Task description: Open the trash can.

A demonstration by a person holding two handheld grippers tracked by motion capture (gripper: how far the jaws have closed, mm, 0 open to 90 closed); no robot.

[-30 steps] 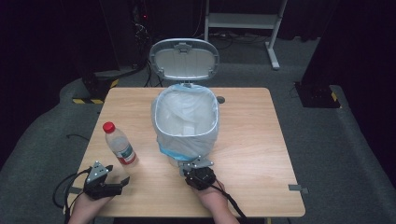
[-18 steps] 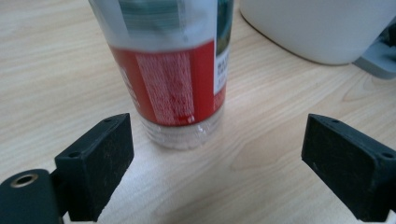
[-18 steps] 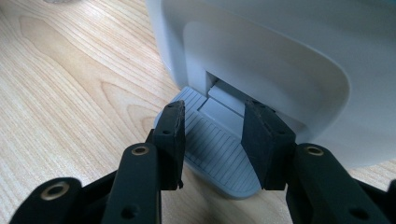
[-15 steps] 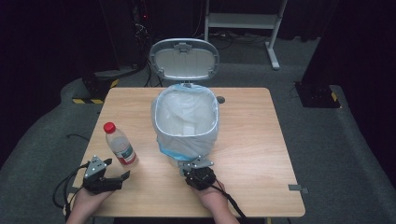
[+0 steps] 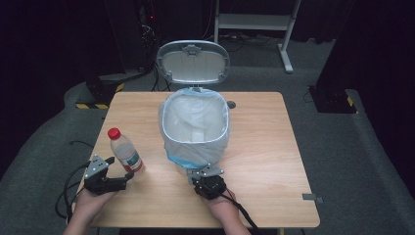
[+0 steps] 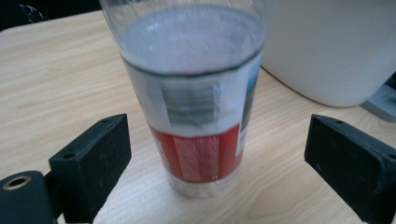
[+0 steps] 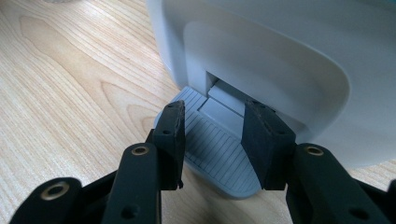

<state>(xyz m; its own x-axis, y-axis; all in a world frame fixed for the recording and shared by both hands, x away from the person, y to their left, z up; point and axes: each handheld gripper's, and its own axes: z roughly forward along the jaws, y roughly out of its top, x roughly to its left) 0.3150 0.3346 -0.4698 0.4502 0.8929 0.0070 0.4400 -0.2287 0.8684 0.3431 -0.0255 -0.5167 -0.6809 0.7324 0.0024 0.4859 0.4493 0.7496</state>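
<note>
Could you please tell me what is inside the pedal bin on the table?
The pedal bin stands with its lid up. A pale, crinkled bin liner lines it and folds over the rim. Nothing shows inside, but the creased liner and near wall hide the bottom.

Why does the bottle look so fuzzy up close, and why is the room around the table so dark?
In the left gripper view the bottle sits too near the lens, so its label blurs. In the high view light falls on the table; the floor beyond lies in shadow.
</note>
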